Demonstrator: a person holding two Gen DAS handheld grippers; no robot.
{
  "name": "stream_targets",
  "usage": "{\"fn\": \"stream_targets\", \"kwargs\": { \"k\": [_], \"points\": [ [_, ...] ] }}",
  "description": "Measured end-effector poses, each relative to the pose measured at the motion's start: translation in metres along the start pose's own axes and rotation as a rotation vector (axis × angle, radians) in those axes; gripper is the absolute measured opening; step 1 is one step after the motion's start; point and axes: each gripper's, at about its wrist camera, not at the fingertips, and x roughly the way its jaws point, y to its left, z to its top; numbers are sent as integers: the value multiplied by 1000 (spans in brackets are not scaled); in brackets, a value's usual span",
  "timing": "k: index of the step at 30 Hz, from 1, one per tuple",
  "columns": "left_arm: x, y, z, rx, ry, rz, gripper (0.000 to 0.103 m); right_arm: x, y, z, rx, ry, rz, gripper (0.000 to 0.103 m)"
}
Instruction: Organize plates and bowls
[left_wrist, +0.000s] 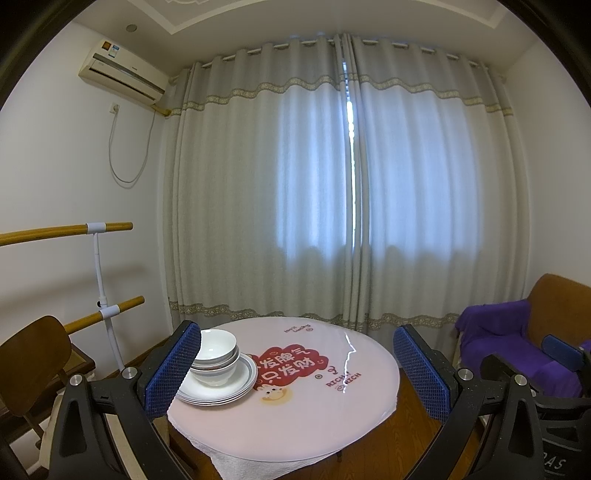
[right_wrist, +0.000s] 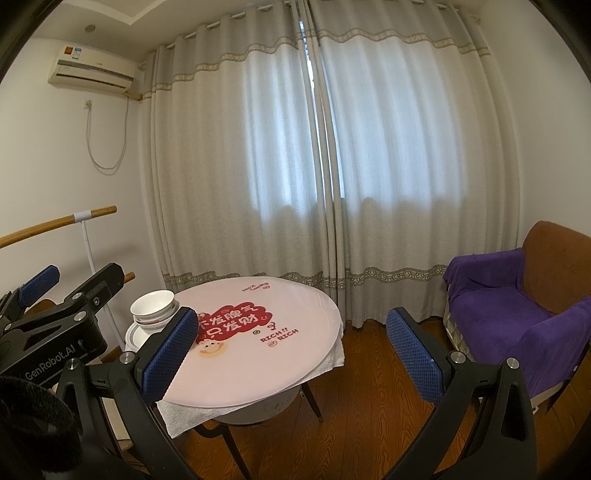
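Blue-padded fingers of the left gripper filled the bottom of its own view, jaws spread wide with nothing between them and touching nothing. Held above the round table, they framed its pink printed top. The right gripper was likewise spread wide and empty, raised over the table's near edge and the wooden floor.

On the table's left side stood the stack of bowls, nested upright with mouths upward, resting on the stack of plates, which lay flat. Both stacks sat near the table's left rim, just beyond the left gripper's left finger. A purple-draped armchair stood well apart to the right.
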Motion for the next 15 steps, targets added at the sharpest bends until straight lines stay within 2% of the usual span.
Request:
{"fn": "stream_targets", "kwargs": {
  "k": [15],
  "points": [
    [-1, 0, -1, 2, 0, 2, 102, -3, -2, -3, 0, 1, 0, 103]
  ]
}}
